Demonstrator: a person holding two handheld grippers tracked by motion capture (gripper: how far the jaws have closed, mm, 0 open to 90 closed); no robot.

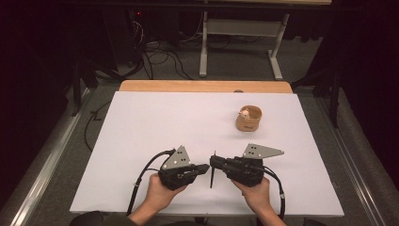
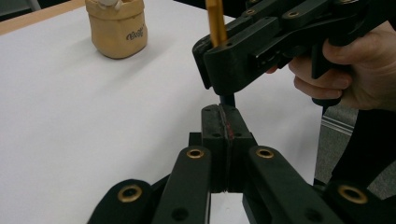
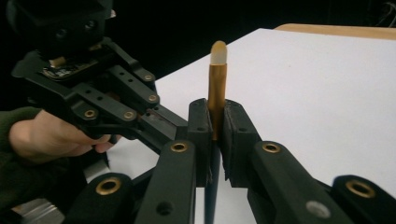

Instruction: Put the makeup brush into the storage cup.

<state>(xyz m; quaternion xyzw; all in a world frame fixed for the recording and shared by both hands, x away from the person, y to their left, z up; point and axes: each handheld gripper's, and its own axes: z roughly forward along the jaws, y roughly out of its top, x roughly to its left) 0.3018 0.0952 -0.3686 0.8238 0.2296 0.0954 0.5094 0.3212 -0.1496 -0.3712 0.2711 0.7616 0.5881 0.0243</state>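
My right gripper [image 1: 212,163] is shut on a slim pen-like stick [image 1: 212,176], which stands upright across its jaws. In the right gripper view the stick [image 3: 217,74] has a gold upper part with a pale rounded tip and a dark lower part below the jaws of this gripper [image 3: 215,119]. My left gripper [image 1: 206,168] faces it tip to tip and is shut with nothing between its jaws [image 2: 225,122]. The left gripper view has the right gripper [image 2: 219,56] just beyond, with the gold stick [image 2: 215,21] rising from it.
A small tan pouch [image 1: 249,119] with something white in its mouth stands at the back right of the white table sheet [image 1: 164,122]; it is also in the left gripper view [image 2: 119,30]. A wooden edge [image 1: 202,86] runs along the far side.
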